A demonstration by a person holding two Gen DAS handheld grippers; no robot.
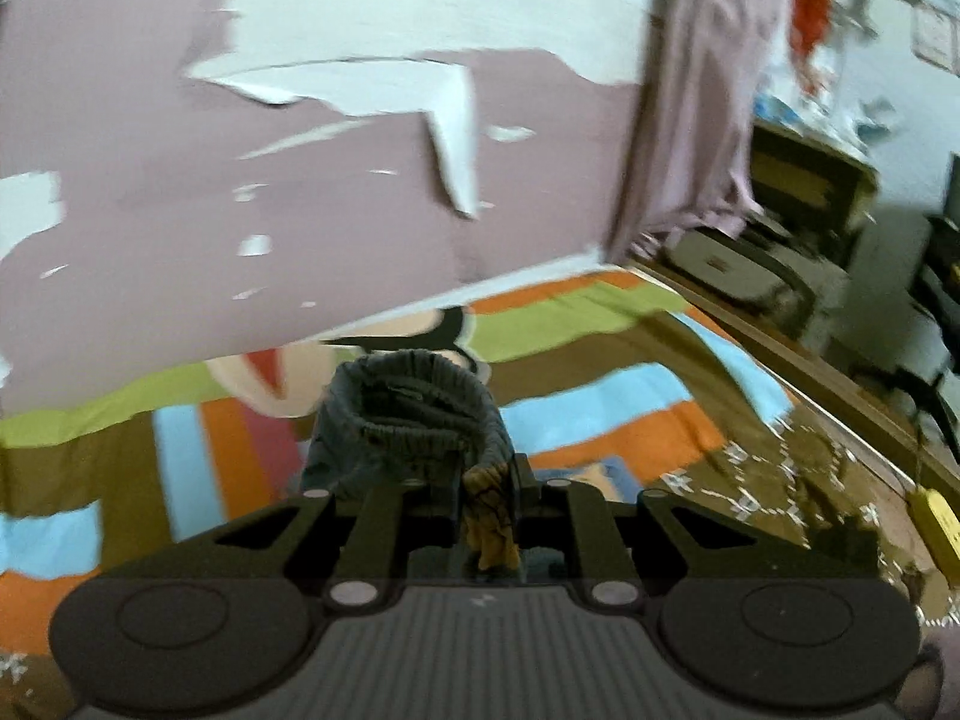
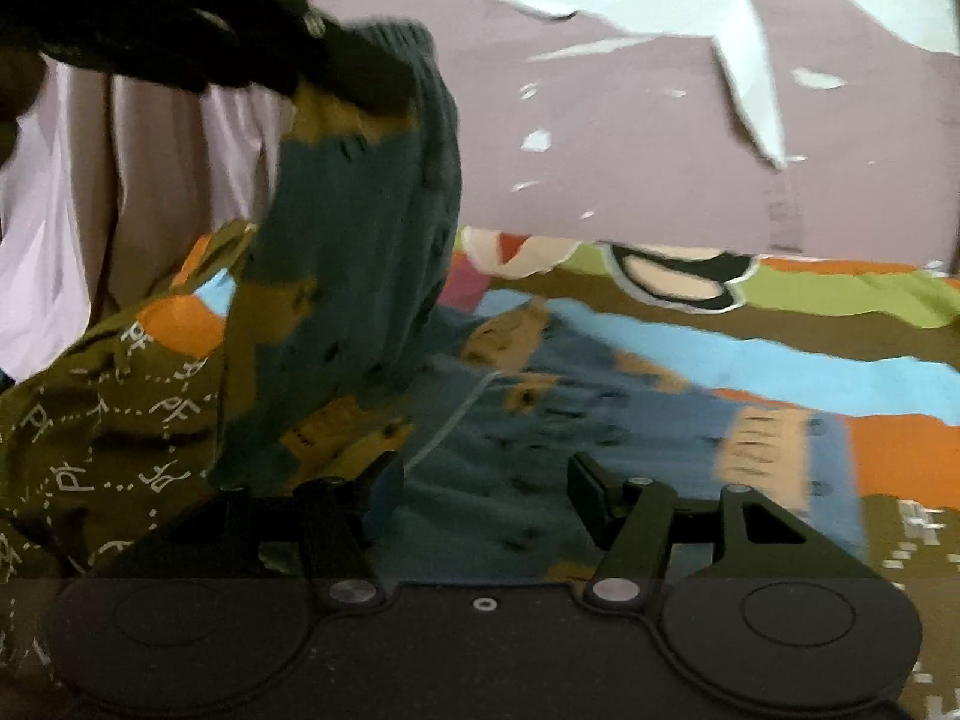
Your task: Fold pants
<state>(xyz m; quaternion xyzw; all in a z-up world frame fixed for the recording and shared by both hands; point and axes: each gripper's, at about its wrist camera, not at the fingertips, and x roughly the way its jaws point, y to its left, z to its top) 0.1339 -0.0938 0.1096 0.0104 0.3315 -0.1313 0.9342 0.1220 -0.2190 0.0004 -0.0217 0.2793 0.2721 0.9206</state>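
Observation:
The pants (image 2: 360, 252) are blue-grey with mustard patches. My left gripper (image 1: 483, 498) is shut on the pants' (image 1: 414, 414) elastic waistband and holds it up above the bed; it shows at the top left of the right wrist view (image 2: 336, 54). The rest of the pants hangs down and trails across the bed toward the right (image 2: 600, 420). My right gripper (image 2: 486, 492) is open, low over the lying part of the pants, with cloth between its spread fingers.
The bed carries a striped sheet (image 2: 780, 360) in orange, blue, green and brown, and an olive patterned cloth (image 2: 90, 420) at the left. A pink wall with peeling paint (image 1: 180, 180) stands behind. A pale curtain (image 1: 708, 90) and cluttered shelves (image 1: 810, 192) stand at the right.

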